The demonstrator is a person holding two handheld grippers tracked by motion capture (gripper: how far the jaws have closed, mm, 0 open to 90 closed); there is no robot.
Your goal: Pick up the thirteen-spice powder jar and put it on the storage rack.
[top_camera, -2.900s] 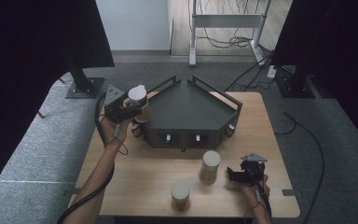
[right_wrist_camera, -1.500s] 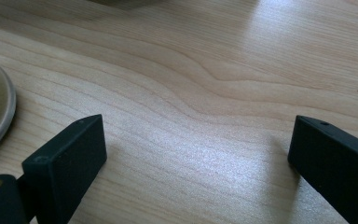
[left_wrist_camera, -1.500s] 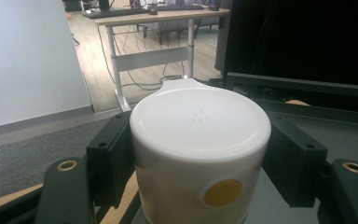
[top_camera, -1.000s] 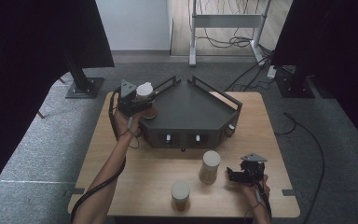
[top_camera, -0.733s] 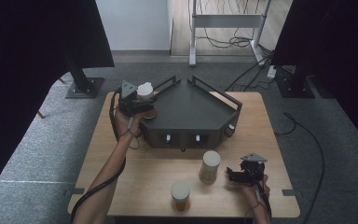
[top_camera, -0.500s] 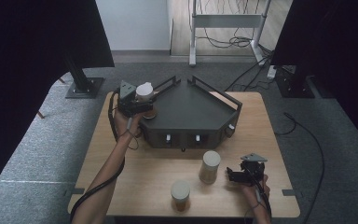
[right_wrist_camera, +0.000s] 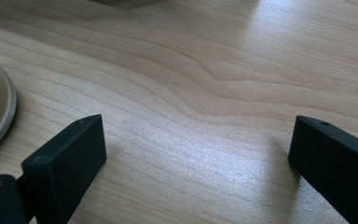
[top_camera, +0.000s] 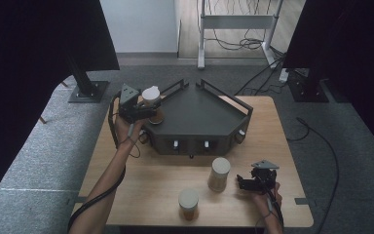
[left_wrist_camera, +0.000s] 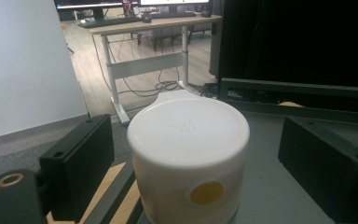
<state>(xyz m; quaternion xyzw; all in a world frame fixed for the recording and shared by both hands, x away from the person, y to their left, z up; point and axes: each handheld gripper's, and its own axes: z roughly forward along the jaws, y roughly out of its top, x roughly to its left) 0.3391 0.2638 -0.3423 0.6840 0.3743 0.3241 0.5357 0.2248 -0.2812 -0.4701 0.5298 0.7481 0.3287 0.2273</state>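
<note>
High view | left tool (top_camera: 148, 111) just opened, jaws clear of cup (top_camera: 152, 100) at tray (top_camera: 209, 114) corner | right tool (top_camera: 243, 183) open, empty

Dim overhead view, soft shadows, sharp bright close-ups.

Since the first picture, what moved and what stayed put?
The left gripper carried the white-lidded cup away from the person onto the corner of the dark tray. Its jaws have just been opening, with the cup standing between them, untouched. The right gripper and the two cups on the table stayed put.
</note>
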